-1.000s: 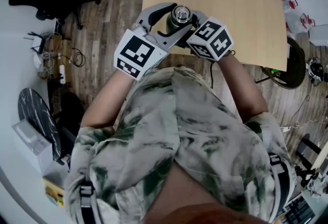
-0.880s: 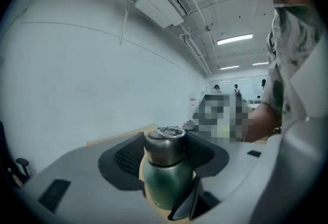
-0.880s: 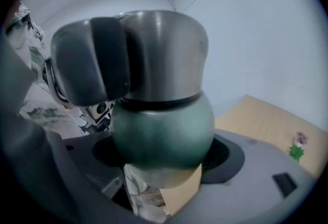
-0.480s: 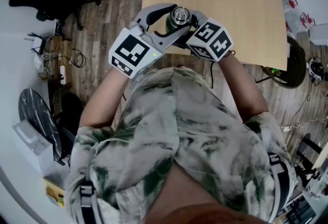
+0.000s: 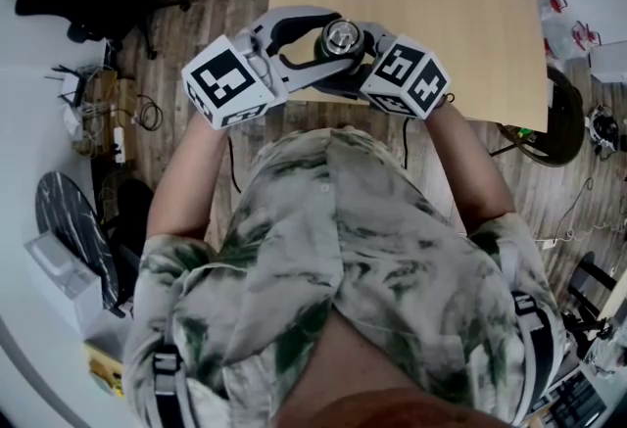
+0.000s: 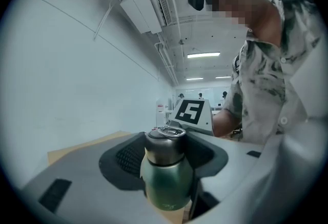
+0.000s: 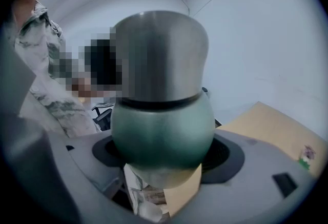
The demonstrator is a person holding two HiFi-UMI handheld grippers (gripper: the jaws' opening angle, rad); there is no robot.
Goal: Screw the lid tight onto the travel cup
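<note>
Green travel cup w/ steel lid is being held upright above the near edge of a wooden table. Right gripper is clamping the cup's green body; left gripper is clamping round the lid.

Travel cup: green rounded body, upright, at near edge of surface. Lid: brushed steel, w/ ring on top, seated on cup's neck.
</note>
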